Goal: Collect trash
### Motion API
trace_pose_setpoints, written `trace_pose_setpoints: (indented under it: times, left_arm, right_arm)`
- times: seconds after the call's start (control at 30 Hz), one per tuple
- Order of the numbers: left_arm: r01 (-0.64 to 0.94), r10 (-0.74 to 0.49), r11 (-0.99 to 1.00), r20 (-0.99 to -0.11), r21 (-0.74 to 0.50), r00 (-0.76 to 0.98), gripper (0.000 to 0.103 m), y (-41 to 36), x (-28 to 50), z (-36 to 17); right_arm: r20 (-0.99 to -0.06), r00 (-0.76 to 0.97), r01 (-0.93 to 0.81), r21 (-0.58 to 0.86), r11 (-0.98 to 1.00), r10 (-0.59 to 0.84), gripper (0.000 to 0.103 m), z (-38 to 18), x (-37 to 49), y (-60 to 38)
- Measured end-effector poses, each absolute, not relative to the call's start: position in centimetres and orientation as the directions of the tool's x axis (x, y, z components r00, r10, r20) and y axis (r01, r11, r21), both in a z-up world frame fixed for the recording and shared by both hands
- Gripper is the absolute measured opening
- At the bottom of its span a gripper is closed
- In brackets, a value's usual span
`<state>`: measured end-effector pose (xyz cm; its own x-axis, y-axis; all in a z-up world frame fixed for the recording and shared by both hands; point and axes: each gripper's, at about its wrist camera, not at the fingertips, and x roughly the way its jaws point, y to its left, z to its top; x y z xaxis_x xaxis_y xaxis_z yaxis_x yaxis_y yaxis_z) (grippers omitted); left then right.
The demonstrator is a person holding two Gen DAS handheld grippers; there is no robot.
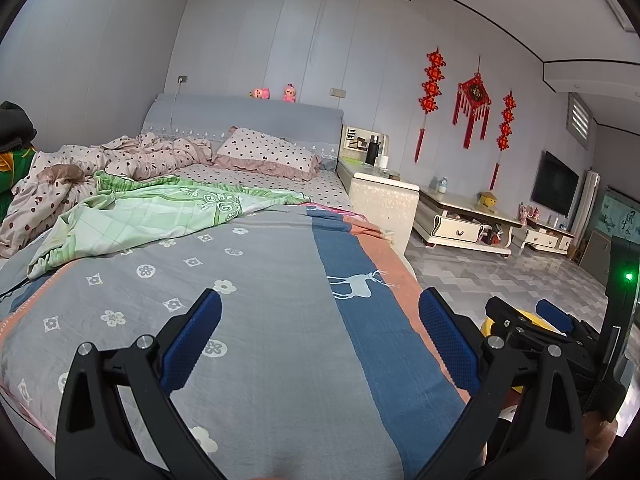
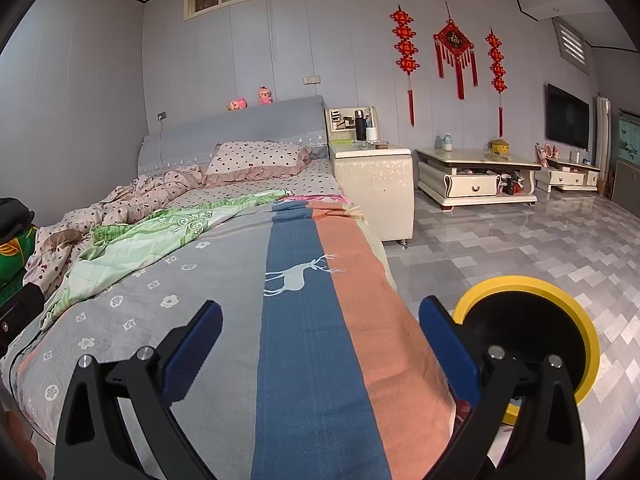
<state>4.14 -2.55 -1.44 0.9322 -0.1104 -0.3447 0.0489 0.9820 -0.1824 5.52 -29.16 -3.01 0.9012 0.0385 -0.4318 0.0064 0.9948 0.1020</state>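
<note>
We're looking at a round trash bin with a bright yellow rim and black inside, standing on the glossy grey tiled floor just beside the bed. Our left gripper is hovering over the bedspread, fingers spread wide, gripping nothing. Our right gripper is doing the same, blue textured fingers released, one overlapping the bin's rim. The woven cover is showing grey floral, blue and salmon stripes.

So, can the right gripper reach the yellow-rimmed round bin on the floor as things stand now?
Probably yes. The right gripper hangs open and empty over the bed edge, and the yellow-rimmed round bin stands just beside its right finger with its mouth uncovered and nothing between them.
</note>
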Motion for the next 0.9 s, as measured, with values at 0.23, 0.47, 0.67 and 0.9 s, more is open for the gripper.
trace_pose_setpoints:
  times: [0.23, 0.47, 0.67, 0.9]
  left_arm:
    - [0.051, -0.114, 0.981, -0.348, -0.185, 0.931, 0.095, -2.7, 4.3, -1.8]
    - [0.051, -0.114, 0.981, -0.347, -0.185, 0.931, 0.095, -2.6, 4.4, -1.9]
    - [0.049, -0.114, 0.981, -0.351, -0.187, 0.929, 0.095, -2.6, 4.6, -2.3]
    - [0.049, -0.114, 0.981, -0.352, -0.188, 0.929, 0.095, -2.6, 4.7, -2.4]
  right_arm:
    - [-0.439, 0.898, 0.008, 0.100, 0.995, 0.038, 0.095, -3.1, 5.8, -29.3]
    - [-0.440, 0.897, 0.008, 0.102, 0.995, 0.038, 0.095, -3.2, 5.7, -29.4]
    - [-0.445, 0.895, 0.008, 0.103, 0.995, 0.039, 0.095, -3.3, 5.7, -29.6]
    - [-0.448, 0.893, 0.008, 0.102, 0.995, 0.038, 0.095, -3.5, 5.9, -29.6]
